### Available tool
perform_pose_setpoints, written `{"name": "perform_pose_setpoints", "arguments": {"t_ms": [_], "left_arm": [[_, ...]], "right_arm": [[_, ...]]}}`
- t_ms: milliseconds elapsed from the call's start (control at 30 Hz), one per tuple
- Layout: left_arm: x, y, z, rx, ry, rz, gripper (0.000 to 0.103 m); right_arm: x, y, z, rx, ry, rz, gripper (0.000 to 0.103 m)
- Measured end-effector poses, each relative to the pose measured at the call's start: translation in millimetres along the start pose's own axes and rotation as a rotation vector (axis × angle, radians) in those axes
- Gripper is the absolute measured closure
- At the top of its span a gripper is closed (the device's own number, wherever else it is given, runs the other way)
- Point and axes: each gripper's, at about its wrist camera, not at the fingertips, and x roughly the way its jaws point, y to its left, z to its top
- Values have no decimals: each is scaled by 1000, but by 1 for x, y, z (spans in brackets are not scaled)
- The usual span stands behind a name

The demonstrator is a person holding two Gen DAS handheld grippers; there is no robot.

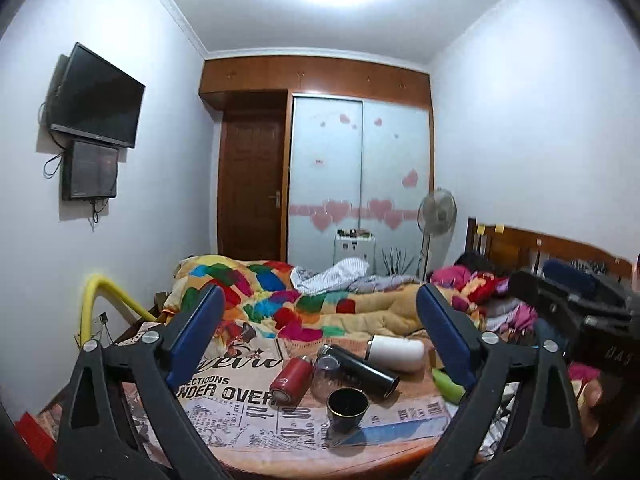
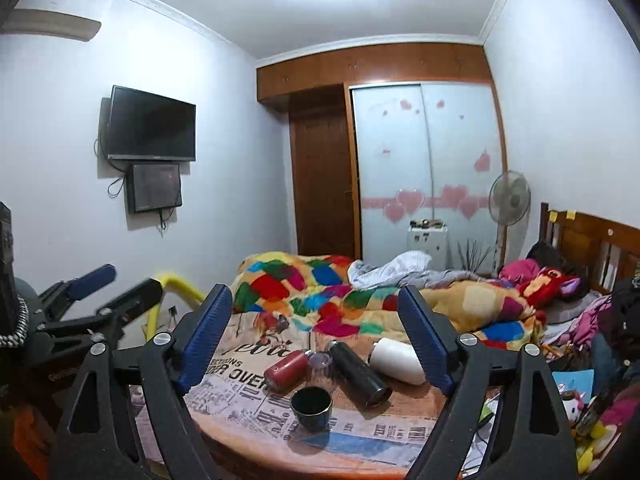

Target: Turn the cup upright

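1. The scene is a bedroom: a round table [image 1: 248, 446] with a newspaper-print cloth stands in front of a bed with a colourful quilt [image 1: 280, 300]; a television [image 1: 96, 98] hangs on the wall and a wardrobe with pink hearts [image 1: 360, 176] closes the far end.

2. The left gripper [image 1: 320, 336] has its jaws spread wide and holds nothing; it hovers above the table, apart from every object.

3. The right gripper [image 2: 316, 334] is also wide apart and empty, held above the table in the same manner.

4. Between the jaws, near the front edge of the table, stands the small dark cup [image 1: 347, 409] [image 2: 311, 407]. Its mouth, with a thin gold rim, faces up, so it already stands upright, and nothing touches it.

5. Just behind it lie four vessels on their sides: a red bottle [image 1: 290, 380], a clear cup [image 1: 326, 376] whose position is hard to read, a black flask [image 1: 362, 370] and a white bottle [image 1: 396, 354].

6. My judgement: if the dark cup is the one meant, the flip seems done and only retreat remains. If the clear cup is meant, it seems still to lie on its side, touching the red bottle and the black flask, so this step is not yet done.
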Motion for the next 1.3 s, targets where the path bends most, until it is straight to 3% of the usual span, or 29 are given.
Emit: {"name": "perform_pose_setpoints", "arguments": {"t_ms": [133,1300], "left_arm": [[-8,-1,-5,-15,4,8,0],[-10,-10,-15,27,40,33,0]], "right_arm": [[0,1,-8,-13,-6,-39,0],[-14,0,-21,-37,35,-47,0]]}}
